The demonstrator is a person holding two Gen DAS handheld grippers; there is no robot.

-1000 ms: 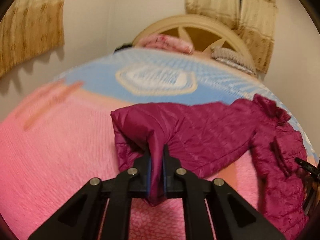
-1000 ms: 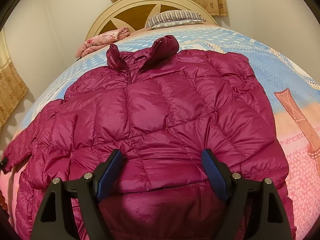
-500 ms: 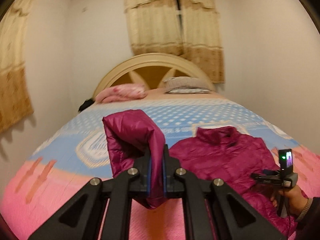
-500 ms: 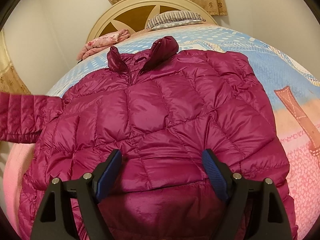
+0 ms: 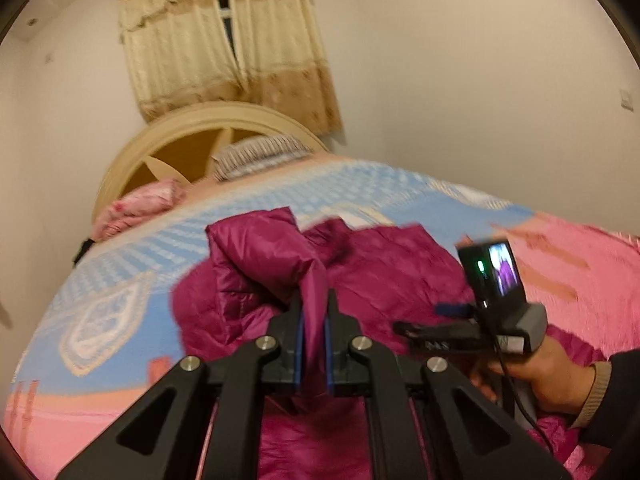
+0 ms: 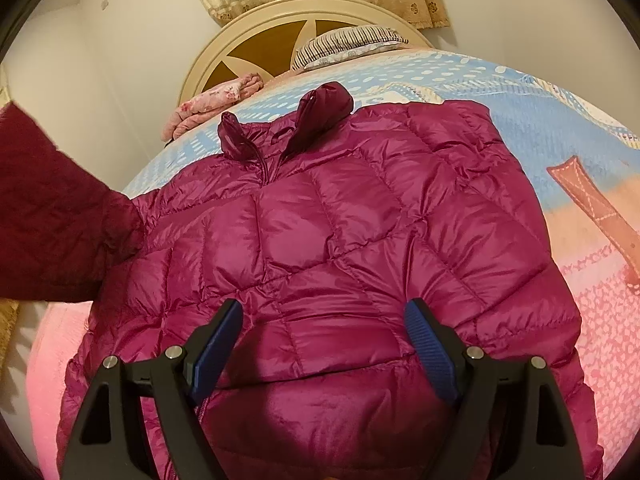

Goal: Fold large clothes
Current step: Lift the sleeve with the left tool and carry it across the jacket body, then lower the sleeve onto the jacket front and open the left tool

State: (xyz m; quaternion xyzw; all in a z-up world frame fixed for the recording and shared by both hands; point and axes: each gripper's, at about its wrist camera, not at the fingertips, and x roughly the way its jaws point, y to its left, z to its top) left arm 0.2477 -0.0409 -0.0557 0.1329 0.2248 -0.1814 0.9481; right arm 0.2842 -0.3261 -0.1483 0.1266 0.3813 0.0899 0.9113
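While our left hand-held gripper (image 5: 314, 330) pinches the jacket's sleeve (image 5: 260, 252) above the bed (image 6: 560, 128) and the right hand-held gripper (image 6: 324, 344) hangs spread over the jacket (image 6: 320, 240), slick fabric could slip free, or tugging might drag the body askew.

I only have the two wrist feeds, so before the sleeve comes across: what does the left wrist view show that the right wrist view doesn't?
Left wrist only: the left hand-held gripper shut on the sleeve, and the person's hand holding the other device.
Right wrist only: the right hand-held gripper open above the jacket's flat front, collar spread.
Both: jacket, bed, headboard, pillows.
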